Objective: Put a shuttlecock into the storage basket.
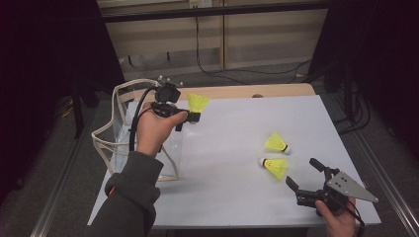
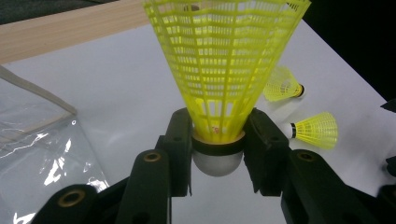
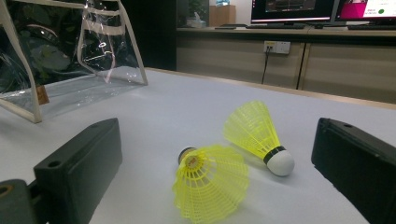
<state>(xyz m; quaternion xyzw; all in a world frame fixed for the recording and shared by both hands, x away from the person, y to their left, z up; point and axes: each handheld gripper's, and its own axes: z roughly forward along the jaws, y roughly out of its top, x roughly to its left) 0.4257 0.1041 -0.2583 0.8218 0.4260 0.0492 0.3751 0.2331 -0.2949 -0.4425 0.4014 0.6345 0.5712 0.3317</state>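
My right gripper [image 1: 305, 176] sits low at the near right corner of the counter [image 1: 232, 148], jaws wide apart and holding nothing, aimed at two shuttles lying just ahead: near shuttle [image 3: 211, 185] on its side, skirt toward me; far shuttle [image 3: 259, 134] just behind it with its white cork to the right. They lie close together; I can't tell whether they touch.

My left gripper [image 1: 184, 117] is raised at the far left, jaws partly closed and clamped on the cork base of the held shuttle [image 2: 223, 70], skirt pointing away from the jaws. It hangs just beside the clear bag [image 1: 123, 133], which stands open at the counter's left edge.

Step, as I judge it: carrying one shuttle to the bag. Next: swing over the bag mouth, lower, release; the right jaws then need to close on a shuttle.

Writing: small red mark on two corks, unreadable.
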